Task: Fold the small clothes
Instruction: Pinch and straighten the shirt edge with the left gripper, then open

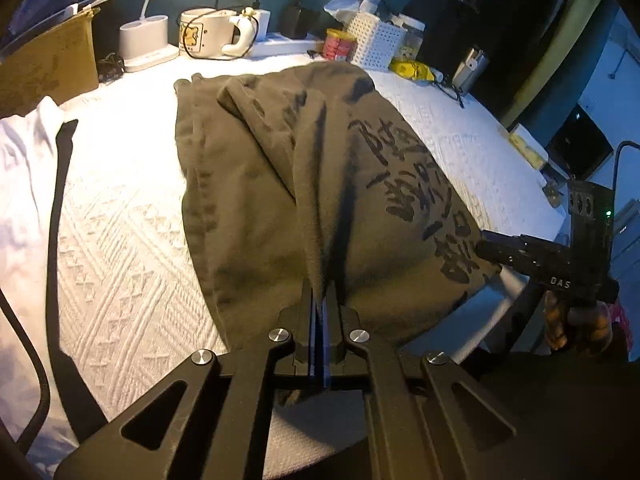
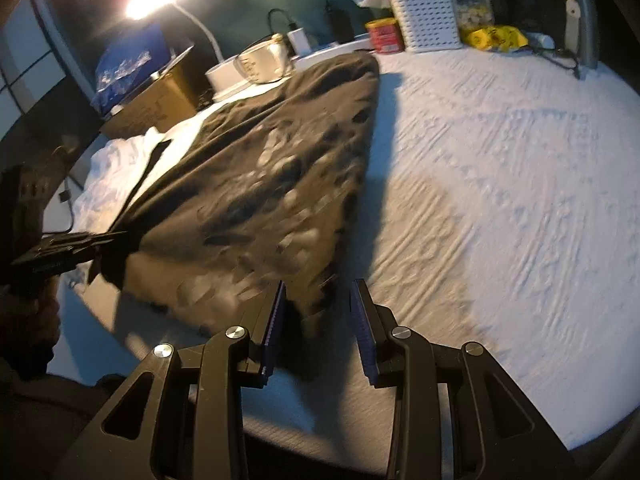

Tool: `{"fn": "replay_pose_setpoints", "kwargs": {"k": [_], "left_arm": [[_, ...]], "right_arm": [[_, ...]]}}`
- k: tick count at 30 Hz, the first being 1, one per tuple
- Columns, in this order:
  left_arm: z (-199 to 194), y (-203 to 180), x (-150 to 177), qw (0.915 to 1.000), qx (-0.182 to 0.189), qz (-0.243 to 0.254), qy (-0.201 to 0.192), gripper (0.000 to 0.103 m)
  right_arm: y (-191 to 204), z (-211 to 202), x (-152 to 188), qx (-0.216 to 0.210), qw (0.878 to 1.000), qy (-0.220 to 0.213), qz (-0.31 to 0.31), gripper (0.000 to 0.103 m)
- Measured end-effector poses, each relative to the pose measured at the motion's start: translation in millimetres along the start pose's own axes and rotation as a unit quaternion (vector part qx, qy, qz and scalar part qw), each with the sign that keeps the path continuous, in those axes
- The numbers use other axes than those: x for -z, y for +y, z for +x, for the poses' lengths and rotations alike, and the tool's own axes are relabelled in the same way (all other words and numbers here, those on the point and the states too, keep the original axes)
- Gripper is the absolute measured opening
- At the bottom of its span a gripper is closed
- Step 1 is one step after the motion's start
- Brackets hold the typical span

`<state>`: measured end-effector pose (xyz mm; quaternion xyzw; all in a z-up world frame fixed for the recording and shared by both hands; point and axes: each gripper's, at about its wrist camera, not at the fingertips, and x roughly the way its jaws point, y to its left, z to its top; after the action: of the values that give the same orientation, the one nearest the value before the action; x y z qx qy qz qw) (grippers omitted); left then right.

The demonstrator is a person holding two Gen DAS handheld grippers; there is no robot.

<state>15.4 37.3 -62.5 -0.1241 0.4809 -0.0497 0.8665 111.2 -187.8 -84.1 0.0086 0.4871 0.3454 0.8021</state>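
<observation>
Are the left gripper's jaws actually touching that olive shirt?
Touching. The left wrist view shows the left gripper jaws shut on a fold of the olive shirt.

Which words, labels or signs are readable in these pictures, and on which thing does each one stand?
"DAS": on the right gripper, in white letters.
Large black characters on the olive garment: upside down, not readable.
Print on the white mug: too small.
Label on the red can: blurred.

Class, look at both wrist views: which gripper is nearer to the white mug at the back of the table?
Left. The left gripper, clamped on the olive shirt, faces the white mug straight beyond it. The right gripper sits at the shirt's other corner, farther from the mug.
</observation>
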Motion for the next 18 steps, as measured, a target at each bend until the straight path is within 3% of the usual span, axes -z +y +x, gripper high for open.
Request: {"fn": "replay_pose_setpoints", "kwargs": {"k": [4,6,13,16,18], "left_arm": [[13.8,2.0,9.9,0.9996,-0.005,0.000,0.029,0.001],[12.9,3.7,10.4,0.9996,0.000,-0.006,0.029,0.001],[4.7,8.0,0.8,0.9995,0.005,-0.016,0.028,0.003],[-2.0,13.6,-7.8,0.9996,-0.014,-0.020,0.013,0.018],[-6.7,18.0,-14.9,0.9993,-0.026,-0.027,-0.004,0.050]], "right_arm": [[14.7,0.8,7.6,0.023,0.999,-0.004,-0.030,0.033],[15.2,1.0,7.5,0.026,0.999,0.004,-0.033,0.027],[11.0,-3.9,-0.4,0.030,0.999,0.018,-0.023,0.027],[8.2,-8.1,-9.3,0.042,0.999,0.011,-0.019,0.028],[6.3,-9.9,-15.1,0.044,0.999,0.004,-0.021,0.028]]}}
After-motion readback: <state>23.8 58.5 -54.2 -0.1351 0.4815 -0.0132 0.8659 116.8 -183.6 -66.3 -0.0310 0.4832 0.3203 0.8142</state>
